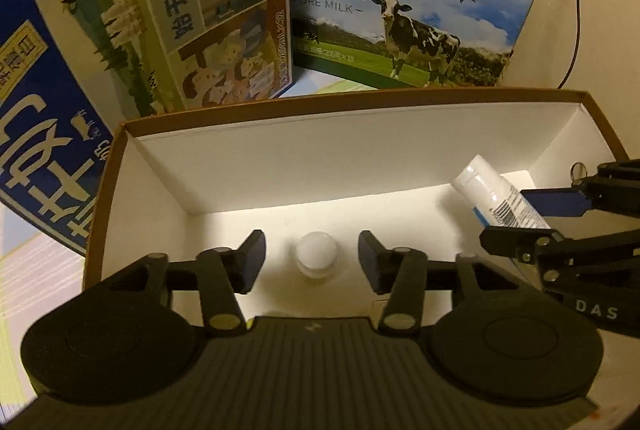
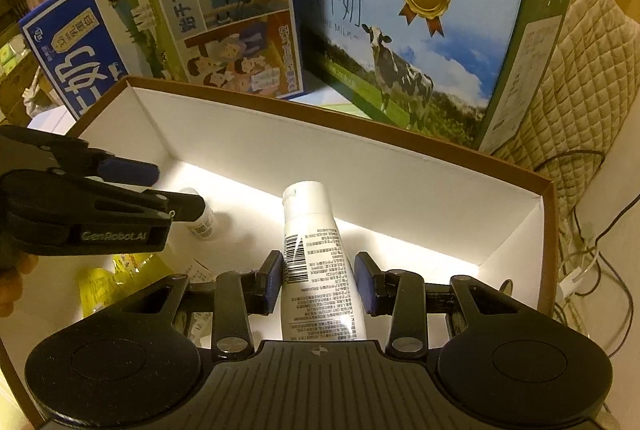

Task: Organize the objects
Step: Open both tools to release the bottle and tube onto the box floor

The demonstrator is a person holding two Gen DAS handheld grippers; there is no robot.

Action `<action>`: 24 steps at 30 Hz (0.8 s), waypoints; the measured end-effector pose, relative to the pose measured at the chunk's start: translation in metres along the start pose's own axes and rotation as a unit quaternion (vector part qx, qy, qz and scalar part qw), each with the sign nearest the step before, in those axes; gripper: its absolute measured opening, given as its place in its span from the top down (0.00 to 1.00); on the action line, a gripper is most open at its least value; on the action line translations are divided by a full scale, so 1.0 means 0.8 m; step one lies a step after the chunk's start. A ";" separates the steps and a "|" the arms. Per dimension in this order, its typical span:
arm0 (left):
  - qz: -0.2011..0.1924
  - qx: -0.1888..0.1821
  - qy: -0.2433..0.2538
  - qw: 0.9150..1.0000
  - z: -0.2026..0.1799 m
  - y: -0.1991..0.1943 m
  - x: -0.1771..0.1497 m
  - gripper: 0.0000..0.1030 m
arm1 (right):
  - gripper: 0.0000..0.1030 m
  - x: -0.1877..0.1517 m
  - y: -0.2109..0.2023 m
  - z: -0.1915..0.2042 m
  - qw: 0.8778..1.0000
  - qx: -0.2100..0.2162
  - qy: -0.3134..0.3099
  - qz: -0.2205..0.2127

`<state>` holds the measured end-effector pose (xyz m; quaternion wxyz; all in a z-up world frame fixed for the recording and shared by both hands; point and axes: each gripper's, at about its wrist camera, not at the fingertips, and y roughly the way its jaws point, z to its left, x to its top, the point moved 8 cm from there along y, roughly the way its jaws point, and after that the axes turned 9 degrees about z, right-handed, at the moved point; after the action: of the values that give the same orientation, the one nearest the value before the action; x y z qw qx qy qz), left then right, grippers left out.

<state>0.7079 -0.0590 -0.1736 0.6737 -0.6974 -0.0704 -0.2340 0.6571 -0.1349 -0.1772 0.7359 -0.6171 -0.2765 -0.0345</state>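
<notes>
Right wrist view, centre: right gripper [image 2: 316,280] clamps a white tube [image 2: 312,262] over the box [image 2: 516,218] for stowing; left gripper [image 1: 312,262], fingers apart, straddles a small bottle [image 1: 316,258].

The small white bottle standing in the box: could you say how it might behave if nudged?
The small white bottle stands upright on a narrow base, so it probably tips easily. Being round, it would likely roll across the box floor. It looks light.

A pale surface [image 1: 36,266] carries an open white-lined box [image 1: 340,150] near, with two milk cartons, blue [image 1: 120,30] left and sky-printed [image 1: 420,10] right, standing far behind.
</notes>
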 end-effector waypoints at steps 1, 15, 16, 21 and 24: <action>-0.001 0.001 0.000 1.000 0.001 -0.002 0.000 0.50 | 0.65 0.001 0.000 0.000 1.000 0.002 0.003 -0.001; -0.032 -0.002 -0.011 0.999 0.017 -0.062 -0.016 0.18 | 0.57 -0.014 -0.063 0.010 0.998 0.040 0.019 -0.041; -0.034 -0.003 -0.013 0.999 0.018 -0.069 -0.019 0.18 | 0.55 -0.019 -0.072 0.010 0.998 0.045 0.023 -0.046; -0.052 0.000 -0.013 0.999 0.018 -0.112 -0.042 0.14 | 0.52 -0.041 -0.113 0.018 0.996 0.052 0.035 -0.062; -0.056 -0.005 -0.021 0.998 0.018 -0.138 -0.058 0.14 | 0.52 -0.056 -0.140 0.025 0.995 0.050 0.041 -0.071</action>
<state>0.6250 -0.0256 -0.0929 0.6546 -0.7004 -0.1225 -0.2569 0.5682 -0.1553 -0.0960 0.7723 -0.5566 -0.2901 -0.0982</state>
